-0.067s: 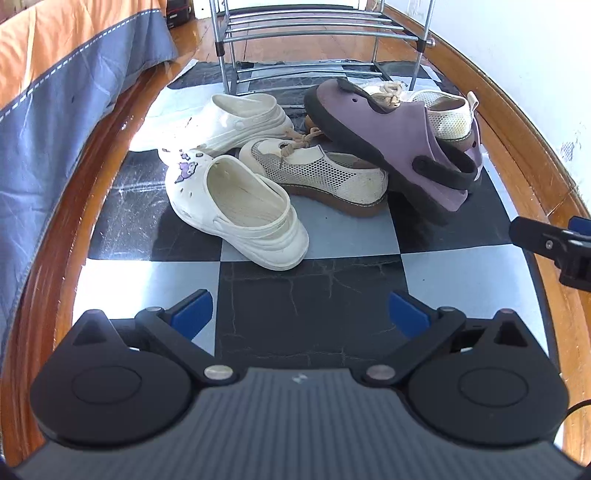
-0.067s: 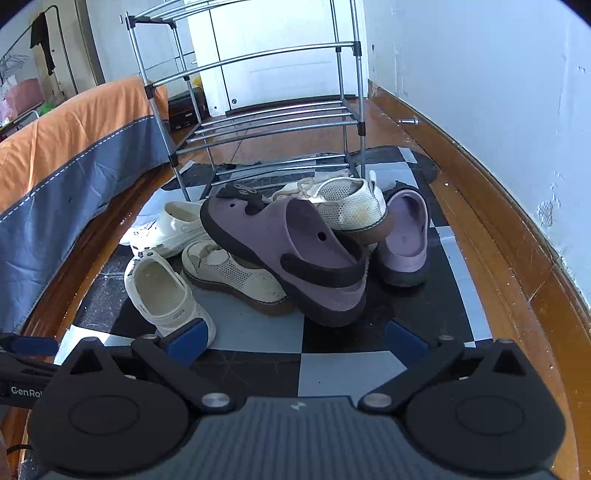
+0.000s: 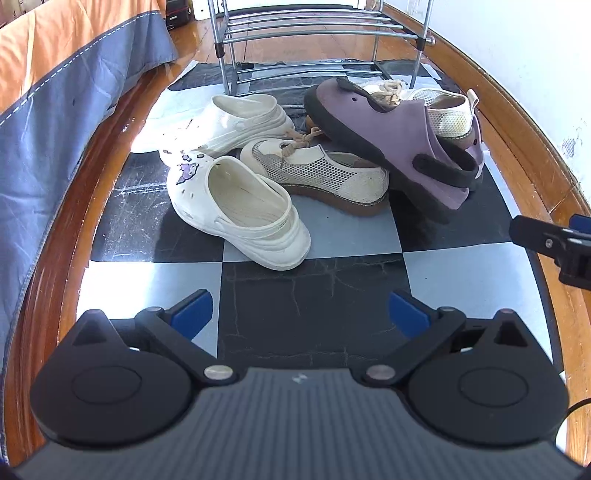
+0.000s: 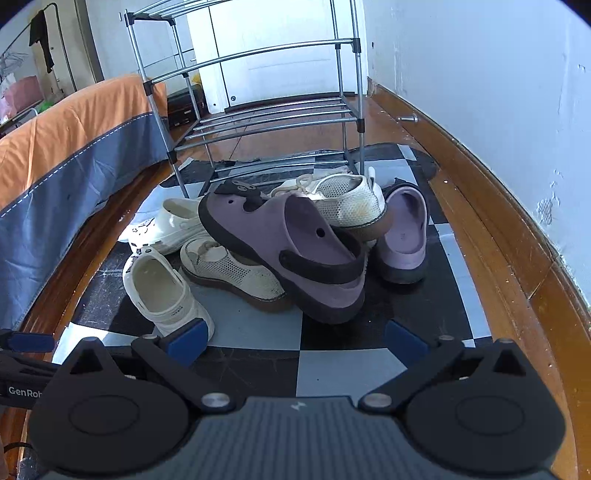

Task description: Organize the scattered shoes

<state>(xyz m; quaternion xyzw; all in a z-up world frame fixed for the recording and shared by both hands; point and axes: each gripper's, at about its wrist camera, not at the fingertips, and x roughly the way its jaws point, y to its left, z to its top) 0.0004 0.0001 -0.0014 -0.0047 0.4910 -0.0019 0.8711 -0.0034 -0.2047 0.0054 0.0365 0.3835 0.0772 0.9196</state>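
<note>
Partial lettering "GenRob", cut off by the frame edge, on the left gripper [image 4: 22,373] body, left of the white clog [image 4: 166,295]. Small heel print on that clog: illegible.

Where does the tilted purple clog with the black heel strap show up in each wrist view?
Left wrist: the purple clog is upper right of centre, leaning on a mesh lace-up shoe.
Right wrist: the same clog sits at centre, heel toward the camera.
Shared landmark: the metal shoe rack stands just behind the pile.

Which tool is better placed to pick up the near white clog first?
Left. The near white clog lies straight ahead of the open left tool, heel towards it. From the right tool it sits off to the left edge, with the purple clog ahead instead.
</note>
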